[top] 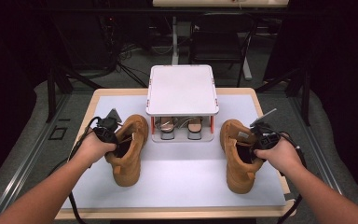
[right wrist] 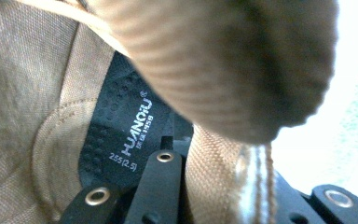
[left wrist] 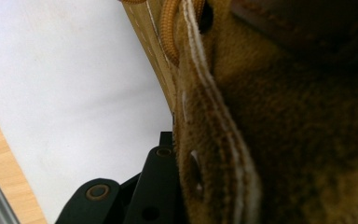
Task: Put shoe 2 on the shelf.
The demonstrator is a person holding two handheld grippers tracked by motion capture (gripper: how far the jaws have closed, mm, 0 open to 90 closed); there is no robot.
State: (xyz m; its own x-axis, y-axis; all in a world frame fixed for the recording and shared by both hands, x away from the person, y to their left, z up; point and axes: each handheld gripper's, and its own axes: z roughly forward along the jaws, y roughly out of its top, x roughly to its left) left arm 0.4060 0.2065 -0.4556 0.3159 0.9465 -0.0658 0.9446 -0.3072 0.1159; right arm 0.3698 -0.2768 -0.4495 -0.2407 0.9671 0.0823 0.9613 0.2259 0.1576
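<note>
Two tan suede boots stand on the white mat (top: 182, 172), toes toward me. My left gripper (top: 116, 143) is shut on the collar edge of the left boot (top: 130, 158). In the left gripper view the boot's eyelet flap (left wrist: 214, 154) sits pinched beside the black finger (left wrist: 161, 182), and the other finger is hidden behind the suede. My right gripper (top: 249, 147) is shut on the collar of the right boot (top: 235, 168). In the right gripper view the padded collar (right wrist: 223, 70) runs between the jaws, above the black insole label (right wrist: 121, 135).
A white two-level shoe rack (top: 182, 91) stands at the table's back middle, with a pair of shoes (top: 182, 127) on its lower level. The wooden table edge (top: 93, 100) borders the mat. Dark stands and cables lie beyond the table.
</note>
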